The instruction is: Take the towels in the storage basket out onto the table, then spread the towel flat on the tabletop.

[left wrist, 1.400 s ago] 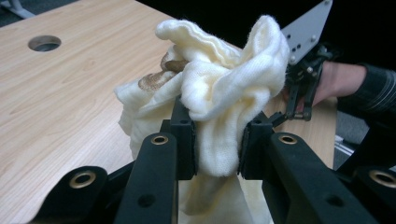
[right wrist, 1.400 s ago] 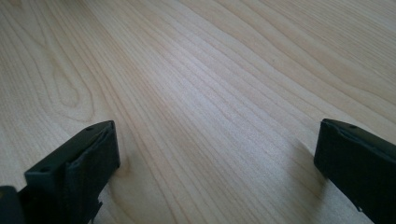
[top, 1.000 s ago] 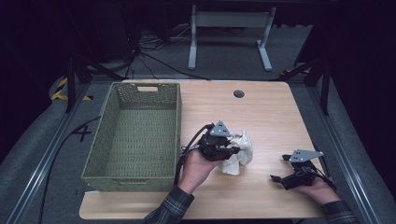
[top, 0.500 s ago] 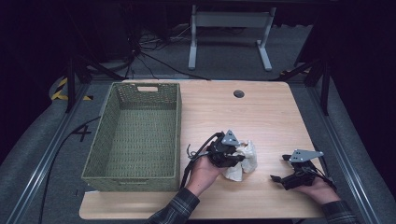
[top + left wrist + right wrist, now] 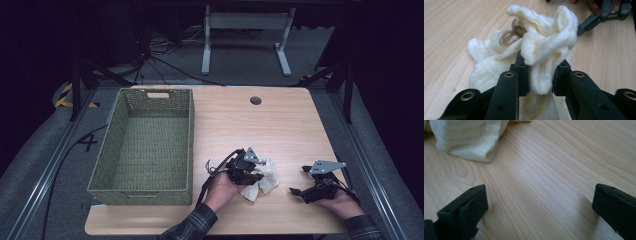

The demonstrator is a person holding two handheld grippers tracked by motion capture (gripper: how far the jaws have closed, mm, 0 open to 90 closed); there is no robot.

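High view: left gripper (image 5: 257, 172) near the worktop's (image 5: 280, 125) front edge, about mid-width, jaws clamped on a crumpled cream cloth (image 5: 262, 179) that rests on the wood. Left gripper view: both jaws pinch a thick fold of the cloth (image 5: 541, 57); brown patch on its upper folds; the bunch touches the worktop (image 5: 454, 30). Right gripper (image 5: 296, 191) sits near the front right corner, held in the person's right hand (image 5: 340, 202), apart from the cloth. Right gripper view: jaws spread wide, bare wood between them, cloth edge (image 5: 466, 137) ahead at upper left. Green woven basket (image 5: 115, 150) along the left edge.
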